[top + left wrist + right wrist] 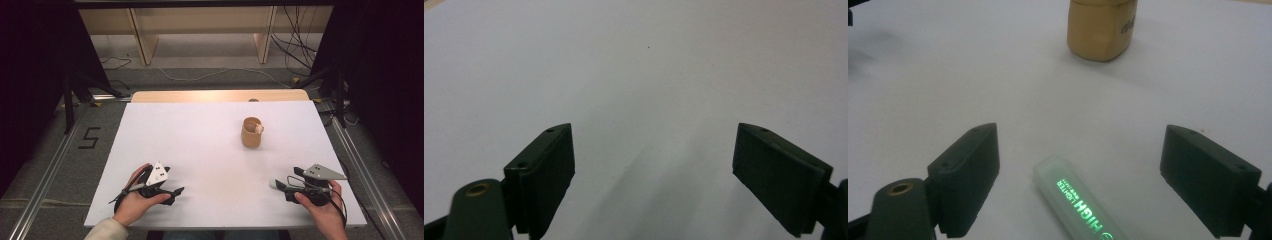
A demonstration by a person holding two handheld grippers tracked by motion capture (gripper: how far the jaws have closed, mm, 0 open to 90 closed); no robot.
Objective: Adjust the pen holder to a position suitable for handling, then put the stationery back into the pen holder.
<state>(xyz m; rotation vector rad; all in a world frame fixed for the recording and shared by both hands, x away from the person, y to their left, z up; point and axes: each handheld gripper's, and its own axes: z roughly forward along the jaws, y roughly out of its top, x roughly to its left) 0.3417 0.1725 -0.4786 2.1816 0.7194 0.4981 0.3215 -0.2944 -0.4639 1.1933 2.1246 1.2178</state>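
Right gripper [1080, 175] jaws spread, translucent green-lettered highlighter pen [1075, 200] lying between fingers, unpinched; tan cup [1102, 27] beyond. Left gripper [654, 170] spread, empty. Likely next: close on pen.

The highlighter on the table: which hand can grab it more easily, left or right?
Right. The highlighter lies between the open right tongs, not yet pinched. The left tongs are open over bare table, on the far side from it.
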